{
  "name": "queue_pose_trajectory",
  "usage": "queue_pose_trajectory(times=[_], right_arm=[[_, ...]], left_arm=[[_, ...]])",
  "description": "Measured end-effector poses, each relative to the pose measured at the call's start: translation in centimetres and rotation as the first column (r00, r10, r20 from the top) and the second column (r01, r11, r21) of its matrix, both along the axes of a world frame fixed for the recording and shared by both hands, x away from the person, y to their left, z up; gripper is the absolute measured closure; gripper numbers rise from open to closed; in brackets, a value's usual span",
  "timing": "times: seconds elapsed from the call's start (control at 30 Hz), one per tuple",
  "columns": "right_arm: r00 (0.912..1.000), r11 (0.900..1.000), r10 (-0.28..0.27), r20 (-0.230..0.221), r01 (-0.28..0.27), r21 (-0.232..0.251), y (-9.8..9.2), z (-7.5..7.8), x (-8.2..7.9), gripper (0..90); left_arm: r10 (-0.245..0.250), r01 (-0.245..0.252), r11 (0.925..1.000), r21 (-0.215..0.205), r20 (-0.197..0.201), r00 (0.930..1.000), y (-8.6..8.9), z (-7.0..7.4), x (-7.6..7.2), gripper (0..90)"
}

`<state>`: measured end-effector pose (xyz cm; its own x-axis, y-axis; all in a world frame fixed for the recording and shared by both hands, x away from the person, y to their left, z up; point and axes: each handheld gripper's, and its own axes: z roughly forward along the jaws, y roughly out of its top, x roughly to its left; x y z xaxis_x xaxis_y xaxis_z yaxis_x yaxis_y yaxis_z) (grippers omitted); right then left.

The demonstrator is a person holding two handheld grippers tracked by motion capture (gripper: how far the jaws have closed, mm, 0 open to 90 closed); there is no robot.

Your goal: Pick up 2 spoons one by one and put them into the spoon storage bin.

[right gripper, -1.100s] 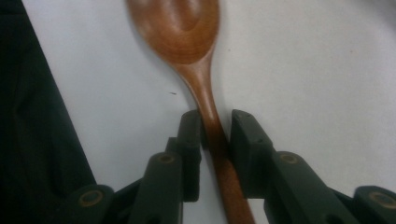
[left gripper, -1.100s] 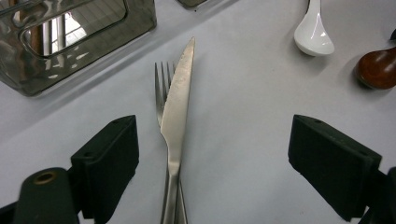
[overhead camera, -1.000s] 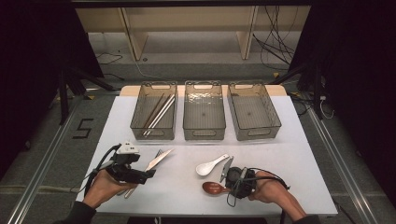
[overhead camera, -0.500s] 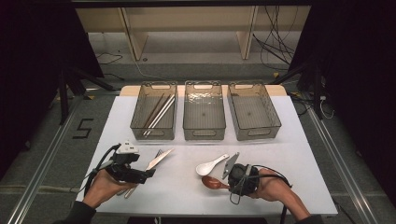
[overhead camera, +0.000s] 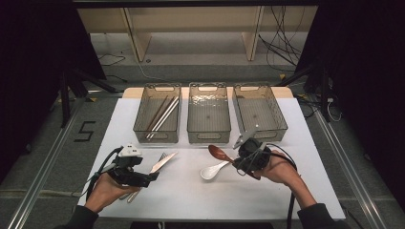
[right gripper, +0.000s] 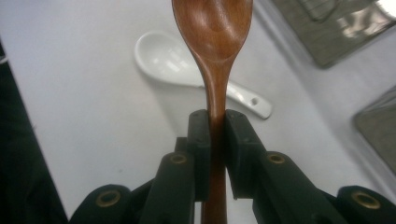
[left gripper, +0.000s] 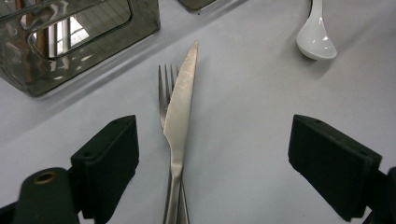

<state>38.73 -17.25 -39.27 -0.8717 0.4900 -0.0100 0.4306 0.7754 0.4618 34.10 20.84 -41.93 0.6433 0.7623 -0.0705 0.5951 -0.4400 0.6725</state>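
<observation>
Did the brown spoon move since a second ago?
Yes. The brown spoon, clamped in the right gripper, has gone up the picture toward the middle bin, past the white spoon lying on the table.

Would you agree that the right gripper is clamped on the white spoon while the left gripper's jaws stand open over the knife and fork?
Not quite: the right gripper is clamped on the brown wooden spoon, as the right gripper view shows. The white spoon lies on the table.

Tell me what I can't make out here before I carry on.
- Steel fork, left gripper view: silver table knife covers its handle.
- Brown wooden spoon, right gripper view: bowl tip cut by top edge.
- Sticks in left smoky plastic bin, high view: too small to count.
</observation>
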Motion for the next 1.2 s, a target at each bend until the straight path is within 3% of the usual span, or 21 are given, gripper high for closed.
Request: queue_pose_trajectory(times=[0.4,0.7,0.97,1.2], right_arm=[[0.993,0.992,-0.118,0.01,0.117,0.041,0.8,2.3,4.3,81.7],[0.9853,0.984,-0.171,0.006,0.17,0.059,2.1,3.7,7.3,81.7],[0.9772,0.975,-0.212,-0.012,0.212,0.057,3.2,3.9,9.7,81.7],[0.9719,0.971,-0.235,0.002,0.235,0.043,4.6,4.4,11.9,81.6]], left_arm=[[0.006,-0.006,1.0,-0.006,0.002,1.0,0.0,0.0,0.0,15.5],[0.007,-0.007,1.0,-0.005,0.005,1.0,0.1,0.0,0.0,15.5],[0.007,-0.007,0.9999,-0.008,0.001,1.0,0.0,0.0,0.0,15.5],[0.009,-0.009,0.9999,-0.01,-0.001,1.0,0.1,-0.1,0.1,15.5]])
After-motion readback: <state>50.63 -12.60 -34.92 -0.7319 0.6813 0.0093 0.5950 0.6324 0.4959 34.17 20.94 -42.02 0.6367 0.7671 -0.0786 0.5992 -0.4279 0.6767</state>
